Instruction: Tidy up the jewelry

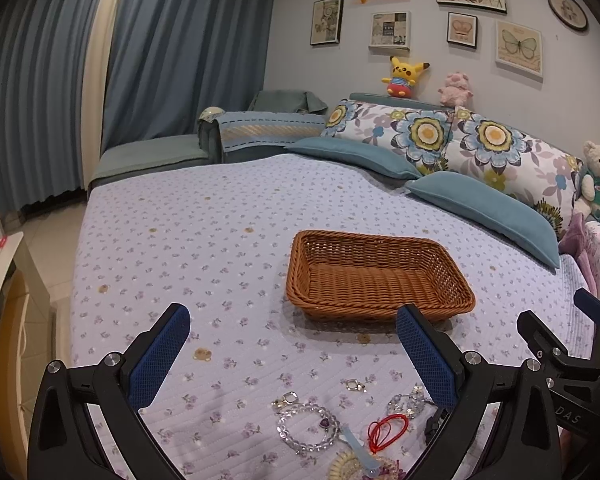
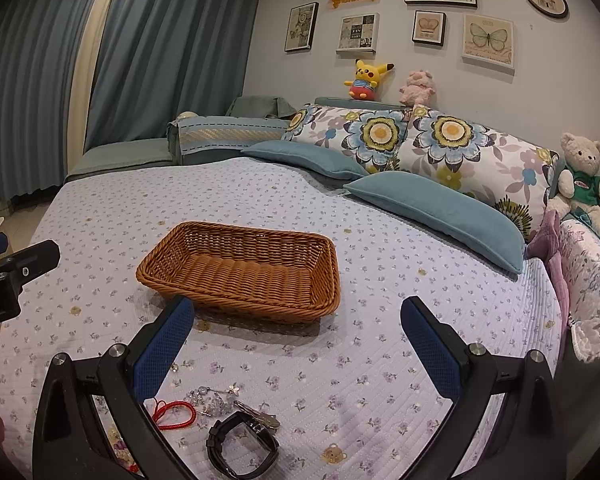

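An empty brown wicker basket [image 1: 380, 276] [image 2: 244, 266] sits on the bed. Loose jewelry lies on the bedspread in front of it: a clear bead bracelet [image 1: 308, 428], a red cord bracelet [image 1: 386, 432] [image 2: 176, 414], a small ring [image 1: 354, 385], a crystal piece [image 1: 408, 402] [image 2: 214, 398], a black watch [image 2: 242, 448]. My left gripper [image 1: 294, 356] is open and empty above the jewelry. My right gripper [image 2: 296, 344] is open and empty, just right of the watch. Each gripper's side shows in the other's view, the right one [image 1: 560, 344] and the left one [image 2: 8, 272].
The bed has a pale floral bedspread [image 1: 204, 248]. Blue cushions [image 2: 436, 208] and flowered pillows [image 2: 428, 140] lie behind the basket. A teddy bear [image 2: 584, 184] sits at the right. A small side table [image 1: 0, 264] stands left of the bed.
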`<state>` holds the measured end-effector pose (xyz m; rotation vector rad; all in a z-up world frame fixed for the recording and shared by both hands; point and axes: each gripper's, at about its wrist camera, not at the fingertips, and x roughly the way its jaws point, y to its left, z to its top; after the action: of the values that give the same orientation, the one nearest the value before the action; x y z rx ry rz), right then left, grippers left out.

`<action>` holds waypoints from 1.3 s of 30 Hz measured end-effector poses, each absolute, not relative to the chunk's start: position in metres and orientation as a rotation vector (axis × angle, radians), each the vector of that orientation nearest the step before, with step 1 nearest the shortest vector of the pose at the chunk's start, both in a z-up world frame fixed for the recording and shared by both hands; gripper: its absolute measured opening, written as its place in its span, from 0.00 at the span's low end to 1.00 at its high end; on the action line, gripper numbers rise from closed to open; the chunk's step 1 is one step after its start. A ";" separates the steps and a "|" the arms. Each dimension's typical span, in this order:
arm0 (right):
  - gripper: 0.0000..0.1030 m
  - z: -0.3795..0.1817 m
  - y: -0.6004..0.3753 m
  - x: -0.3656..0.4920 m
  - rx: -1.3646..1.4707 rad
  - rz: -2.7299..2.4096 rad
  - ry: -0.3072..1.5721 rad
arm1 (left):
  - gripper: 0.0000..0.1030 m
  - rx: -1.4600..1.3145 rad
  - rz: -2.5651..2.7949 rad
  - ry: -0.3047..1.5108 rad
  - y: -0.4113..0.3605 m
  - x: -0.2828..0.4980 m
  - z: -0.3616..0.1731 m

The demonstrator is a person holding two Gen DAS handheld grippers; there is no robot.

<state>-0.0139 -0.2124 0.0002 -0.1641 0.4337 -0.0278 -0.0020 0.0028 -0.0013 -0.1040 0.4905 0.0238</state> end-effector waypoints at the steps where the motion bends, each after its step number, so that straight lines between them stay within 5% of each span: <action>1: 1.00 0.000 -0.212 -0.014 -0.165 -0.028 0.434 | 0.99 -0.105 0.023 0.491 0.003 -0.002 -0.001; 29: 1.00 -0.006 -0.209 -0.011 -0.178 -0.007 0.454 | 0.99 -0.095 0.026 0.484 0.003 -0.002 -0.002; 36: 1.00 -0.031 -0.235 -0.003 -0.040 -0.031 0.653 | 0.99 -0.110 0.035 0.565 0.031 0.009 -0.017; 39: 0.89 -0.048 -0.251 -0.010 0.022 -0.033 0.725 | 0.99 -0.203 -0.016 0.647 0.054 0.019 -0.033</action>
<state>-0.0103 -0.2514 -0.0478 0.0225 0.7246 -0.0333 0.0195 0.0543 -0.0326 -0.2030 0.6466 -0.0158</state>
